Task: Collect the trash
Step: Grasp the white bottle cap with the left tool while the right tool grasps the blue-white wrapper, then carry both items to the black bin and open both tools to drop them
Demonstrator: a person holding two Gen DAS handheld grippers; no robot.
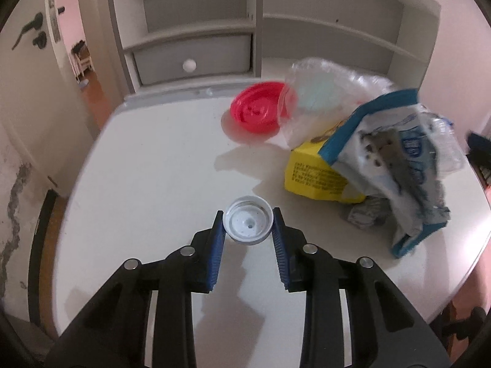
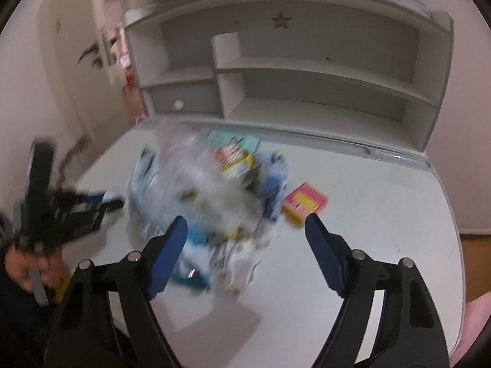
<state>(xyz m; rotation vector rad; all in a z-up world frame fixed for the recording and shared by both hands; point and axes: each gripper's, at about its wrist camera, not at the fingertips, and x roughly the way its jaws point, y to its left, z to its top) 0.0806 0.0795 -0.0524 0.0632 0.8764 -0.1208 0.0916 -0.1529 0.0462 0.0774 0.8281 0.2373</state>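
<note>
The left gripper (image 1: 248, 225) is pinching a white bottle cap (image 1: 249, 223) between its blue-padded fingers (image 1: 216, 239), one pad touching each side of the cap. The cap is lying open side up on the white bench (image 1: 153, 159), at the near middle of the left wrist view. Farther back, a red lid (image 1: 257, 109) is resting on the bench, with a crumpled clear plastic bag (image 1: 319, 92) touching its right edge. To the right of the cap, well apart from it, a yellow carton (image 1: 313, 174) is sitting under a blue-and-white wrapper (image 1: 396, 165), and a small crumpled grey piece (image 1: 365, 214) is lying just at the near side of the carton.

The right gripper (image 2: 245, 227) is hovering over the bench (image 2: 383, 214) with its fingers (image 2: 322, 245) spread wide, gripping nothing. Just beyond and between them a heap of trash (image 2: 214, 196) is showing only as a blur of clear plastic, blue and yellow packaging. A pink-and-yellow packet (image 2: 305, 202) is lying flat just right of the heap. At the left edge the other gripper (image 2: 61, 211) is appearing, blurred, held by a hand (image 2: 27, 266). A grey-white shelf unit (image 2: 307, 70) with a star cut-out is standing at the far end of the bench.
</note>
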